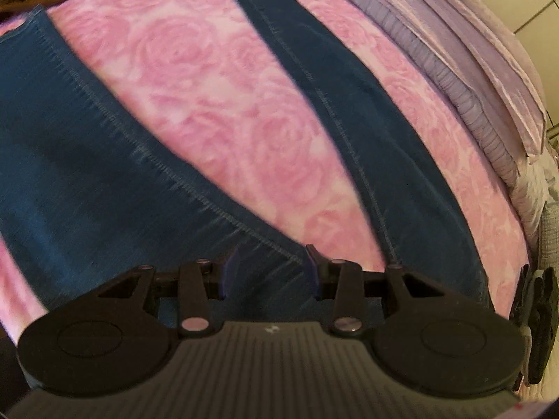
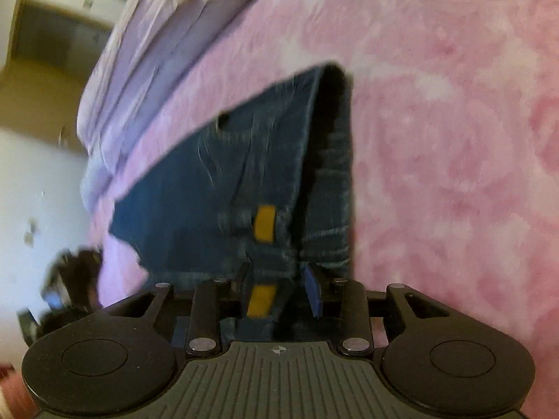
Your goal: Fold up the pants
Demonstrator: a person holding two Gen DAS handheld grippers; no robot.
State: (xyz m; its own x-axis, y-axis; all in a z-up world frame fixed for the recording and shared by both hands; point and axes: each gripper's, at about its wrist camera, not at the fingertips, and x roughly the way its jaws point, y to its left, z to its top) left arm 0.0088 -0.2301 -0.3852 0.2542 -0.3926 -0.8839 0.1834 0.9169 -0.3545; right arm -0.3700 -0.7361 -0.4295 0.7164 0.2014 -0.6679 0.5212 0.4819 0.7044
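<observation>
— What am I looking at from over here?

— A pair of dark blue jeans (image 1: 87,181) is lying on a pink blanket (image 1: 216,104) patterned with roses. The two legs are spreading apart in a V, with bare pink showing between them, and they are meeting down near the left gripper (image 1: 270,272).

— Is that gripper holding them?

— Its fingers (image 1: 229,272) are standing partly open with denim lying between them, right at the crotch where the legs join. Whether the pads are pressing on the cloth or just straddling it, I cannot tell; the picture is smeared there.

— And the other one?

— The right gripper (image 2: 279,289) is at the waist end of the jeans (image 2: 209,188). Its fingers (image 2: 312,289) are also partly open, with a bunched fold of the waistband sitting between them. A yellow tag (image 2: 263,223) is showing on that fold. The cloth is rising up into the jaws from the blanket (image 2: 454,139), but that view is blurred too, so I cannot tell how firm the grip is.

— Anything else around?

— A lilac bedspread (image 1: 471,80) with a ruffled edge is running along the far side of the blanket, just beside one trouser leg. Beyond it, a pale wall (image 2: 45,181) is showing.
</observation>
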